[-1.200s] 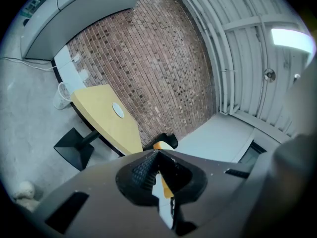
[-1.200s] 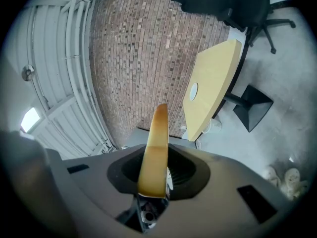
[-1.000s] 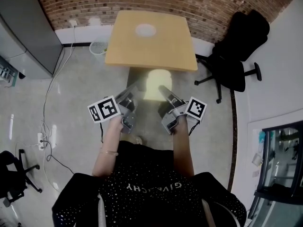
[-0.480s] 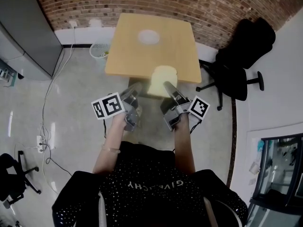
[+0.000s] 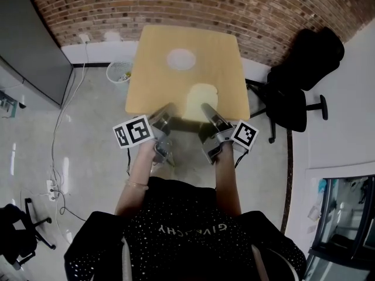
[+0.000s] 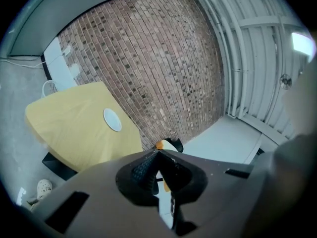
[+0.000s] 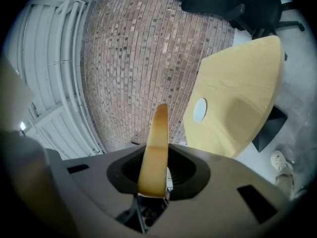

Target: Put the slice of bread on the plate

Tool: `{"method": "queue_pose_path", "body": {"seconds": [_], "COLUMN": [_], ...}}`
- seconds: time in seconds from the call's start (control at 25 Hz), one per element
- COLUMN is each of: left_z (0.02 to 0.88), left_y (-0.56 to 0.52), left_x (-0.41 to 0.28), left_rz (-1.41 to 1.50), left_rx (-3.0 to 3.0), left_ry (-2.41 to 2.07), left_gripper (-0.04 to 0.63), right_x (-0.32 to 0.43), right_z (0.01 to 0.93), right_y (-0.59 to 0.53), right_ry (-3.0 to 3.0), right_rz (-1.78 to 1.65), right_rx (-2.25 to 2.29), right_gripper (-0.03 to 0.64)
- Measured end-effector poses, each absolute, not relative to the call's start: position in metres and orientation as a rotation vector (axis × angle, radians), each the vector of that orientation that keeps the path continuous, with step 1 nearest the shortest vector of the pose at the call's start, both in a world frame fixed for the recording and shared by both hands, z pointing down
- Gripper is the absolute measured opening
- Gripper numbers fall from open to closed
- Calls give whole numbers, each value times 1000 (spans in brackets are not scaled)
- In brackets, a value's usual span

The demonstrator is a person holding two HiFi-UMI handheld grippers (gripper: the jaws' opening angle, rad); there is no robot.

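Head view: right gripper (image 5: pixel 207 110), jaws closed on the slice of bread (image 5: pixel 201 100), which stood out ahead of the jaws over the near edge of the tabletop (image 5: pixel 152 75). Left gripper (image 5: pixel 166 112) was alongside, just left of the slice; contact with it could not be told. Plate (image 5: pixel 181 58), white and bare, lay well ahead of both sets of jaws, toward the tabletop's middle. Left gripper view: jaws met at their tips with nothing between them, the plate (image 6: pixel 112 119) ahead and to their left. This gripper was judged idle, kept aside so that one grip alone carried the slice. Right gripper view: slice (image 7: pixel 154 148) was pinched edge-on near one end, its crust reaching out past the jaw tips, the plate (image 7: pixel 199 110) ahead and to the right. The end grip was judged to leave most of the slice free to be laid flat on the plate; delivery not yet made.
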State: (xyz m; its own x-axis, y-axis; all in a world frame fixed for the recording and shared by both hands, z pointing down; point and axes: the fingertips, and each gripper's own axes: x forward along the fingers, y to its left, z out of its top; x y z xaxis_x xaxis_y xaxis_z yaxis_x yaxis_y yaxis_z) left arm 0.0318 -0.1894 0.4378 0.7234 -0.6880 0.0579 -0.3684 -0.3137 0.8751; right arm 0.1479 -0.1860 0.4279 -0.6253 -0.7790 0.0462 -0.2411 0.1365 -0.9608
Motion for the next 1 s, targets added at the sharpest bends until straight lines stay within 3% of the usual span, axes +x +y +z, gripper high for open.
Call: {"method": "queue_pose_path", "body": {"seconds": [0.52, 1.0], "left_z": [429, 481], "left_y": [-358, -483], "left_x": [33, 8], "left_rz": [-376, -371], "left_rx": [1932, 1816], "left_ry": [-821, -889], "left_gripper": [11, 11], "right_x": [159, 140], "right_z": [425, 487], "right_y": [-349, -481], "right_ry": [1907, 1905], "right_rz": [-1526, -1695], "right_rx": [-1032, -1142], "right_gripper": [95, 95]}}
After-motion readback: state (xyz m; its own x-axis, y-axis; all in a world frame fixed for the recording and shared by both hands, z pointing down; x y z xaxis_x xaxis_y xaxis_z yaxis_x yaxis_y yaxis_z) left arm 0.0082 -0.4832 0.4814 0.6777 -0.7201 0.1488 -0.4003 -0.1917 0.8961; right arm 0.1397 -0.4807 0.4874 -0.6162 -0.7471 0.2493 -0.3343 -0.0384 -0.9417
